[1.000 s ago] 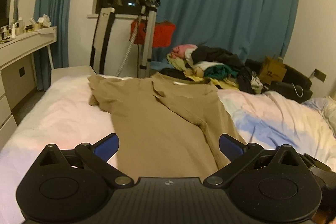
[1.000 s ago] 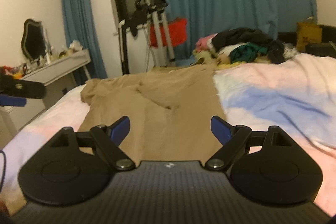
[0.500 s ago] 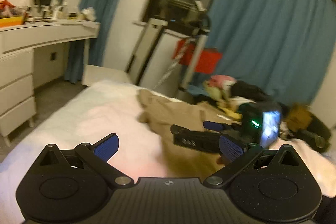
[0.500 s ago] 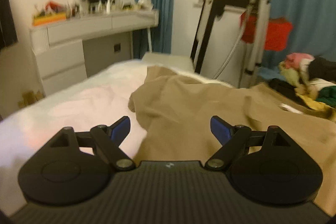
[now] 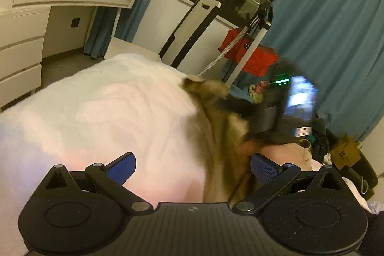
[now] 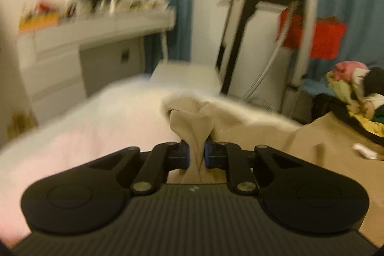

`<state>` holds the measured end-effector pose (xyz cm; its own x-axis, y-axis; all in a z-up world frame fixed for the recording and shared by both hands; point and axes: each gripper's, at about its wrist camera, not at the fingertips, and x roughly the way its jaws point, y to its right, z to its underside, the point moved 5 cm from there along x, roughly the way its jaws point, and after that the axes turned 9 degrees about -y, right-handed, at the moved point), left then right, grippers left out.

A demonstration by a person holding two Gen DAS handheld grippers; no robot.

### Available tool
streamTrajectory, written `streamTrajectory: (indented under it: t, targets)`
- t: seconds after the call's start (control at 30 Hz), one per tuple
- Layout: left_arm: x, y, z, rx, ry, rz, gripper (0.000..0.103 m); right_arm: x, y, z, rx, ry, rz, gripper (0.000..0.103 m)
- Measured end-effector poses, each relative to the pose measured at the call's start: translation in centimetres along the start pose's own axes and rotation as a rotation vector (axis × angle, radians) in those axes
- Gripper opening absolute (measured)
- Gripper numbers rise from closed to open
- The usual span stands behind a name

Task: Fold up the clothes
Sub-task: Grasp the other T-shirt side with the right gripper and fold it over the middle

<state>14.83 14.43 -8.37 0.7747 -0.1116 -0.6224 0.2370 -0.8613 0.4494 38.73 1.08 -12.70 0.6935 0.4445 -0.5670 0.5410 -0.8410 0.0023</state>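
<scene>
Clearly the tan garment [image 6: 319,136] lies on the bed [image 6: 96,112], which has a white and pale pink cover; most of the cloth is spread flat toward the right side of the right wrist view, while one part of it is gathered into a wrinkled bunch that rises in front of the camera. The fabric looks plain, soft and without pattern. The right gripper [image 6: 196,155] has its jaws closed tight on this bunch, so the cloth is pinched between the two blue pads and comes out above them like a small fan. In the left wrist view the same garment [image 5: 217,136] appears as a blurred tan strip across the bed, and the right gripper [image 5: 283,104] is seen above it, also blurred, with a lit screen on its body. The left gripper [image 5: 193,166] has its jaws wide apart and holds nothing; its blue pads [image 5: 122,166] stand above the bed cover, and the tan strip passes near the right pad. Whether that pad touches the cloth I cannot tell.
</scene>
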Motion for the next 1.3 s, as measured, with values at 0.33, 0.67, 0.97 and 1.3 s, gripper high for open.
streamTrajectory:
  t: [0.33, 0.67, 0.97, 1.3]
  targets:
    - [-0.8, 2.4, 2.2, 0.058, -0.039, 0.041, 0.103, -9.1, 17.5, 3.5, 0.451, 0.233, 0.19, 0.013]
    - [2.8, 6.5, 4.5, 0.22, -0.1, 0.011, 0.103, -6.0, 24.7, 11.7, 0.614, 0.088, 0.214, 0.015]
    - [3.8, 9.2, 5.9, 0.312, -0.112, 0.019, 0.103, -9.5, 22.2, 9.9, 0.555, 0.082, 0.17, 0.081]
    - [0.1, 10.2, 7.0, 0.356, -0.138, 0.109, 0.103, -24.1, 15.5, 10.5, 0.521, 0.128, 0.152, 0.08]
